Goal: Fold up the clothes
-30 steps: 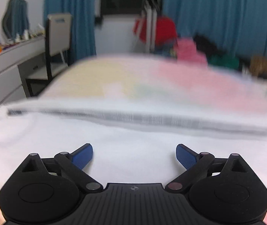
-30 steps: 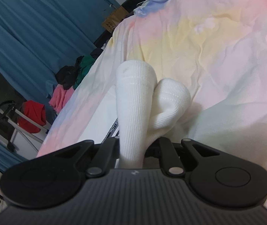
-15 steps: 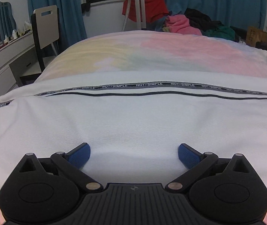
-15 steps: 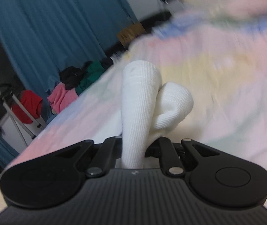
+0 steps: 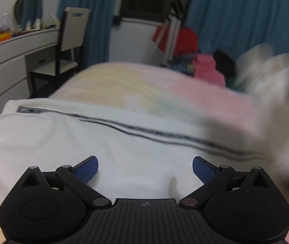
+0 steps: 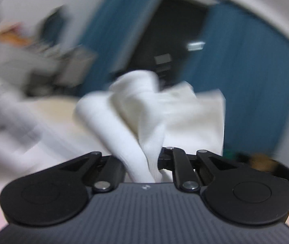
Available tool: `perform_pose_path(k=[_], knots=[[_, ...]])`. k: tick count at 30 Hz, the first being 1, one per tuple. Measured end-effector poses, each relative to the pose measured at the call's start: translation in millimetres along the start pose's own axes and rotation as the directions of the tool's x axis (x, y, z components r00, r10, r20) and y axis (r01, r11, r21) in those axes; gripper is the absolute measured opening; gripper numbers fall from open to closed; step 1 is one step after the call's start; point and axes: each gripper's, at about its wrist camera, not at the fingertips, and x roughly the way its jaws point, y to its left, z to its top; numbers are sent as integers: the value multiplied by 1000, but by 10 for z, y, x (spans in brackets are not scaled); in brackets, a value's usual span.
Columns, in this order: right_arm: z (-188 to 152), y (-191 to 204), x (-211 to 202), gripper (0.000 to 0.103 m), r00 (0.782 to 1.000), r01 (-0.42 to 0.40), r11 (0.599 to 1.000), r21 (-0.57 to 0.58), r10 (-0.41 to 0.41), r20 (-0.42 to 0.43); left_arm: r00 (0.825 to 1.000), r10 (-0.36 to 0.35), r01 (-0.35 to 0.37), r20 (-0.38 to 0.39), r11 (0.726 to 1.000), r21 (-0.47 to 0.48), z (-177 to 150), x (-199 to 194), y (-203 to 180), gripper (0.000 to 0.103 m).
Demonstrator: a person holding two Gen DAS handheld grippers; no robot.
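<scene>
On the left we hold our left gripper (image 5: 145,167) with its blue pads spread wide over the white knit garment with a black stripe (image 5: 124,142), spread on the pastel bedspread (image 5: 144,81). On the right, our right gripper (image 6: 144,162) pinches the garment's white ribbed cuff (image 6: 136,122), lifted and blurred.

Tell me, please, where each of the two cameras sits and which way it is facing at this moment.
Left wrist: on the left gripper, jaws open and empty, looking low across the white garment on the bed toward blue curtains.
Right wrist: on the right gripper, shut on ribbed white fabric, tilted up toward a dark window; heavily blurred.
Shared: the blue curtains; at the left view's right edge a white blur, possibly that lifted fabric.
</scene>
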Motion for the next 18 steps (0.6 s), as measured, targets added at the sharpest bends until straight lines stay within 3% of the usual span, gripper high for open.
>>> perform_pose_path(k=[2,4,11,13,18], knots=[[-190,374,81,12,988,-132,988,-82,125,-89,1000,-12,13,4,999,-41,33,-46,76,100],[-350,573,110,12,972,-197,970,-144,174,-154,1000,-30,30,-1,996,-81,45,-67,138,100],[-278,337,48,12,982,-145,983,-115,129,-138,995,-99,99,9,988,-122,107,-24,194,100],[-277,368,-4,13,976,-187,977,-106,173,-130,992,-129,129,4,982,-135,88,-6,192,100],[-250,624,-21,13,979,-193,957,-218,174,-103,978,-210,208,4,969,-130,41,9,132,99]])
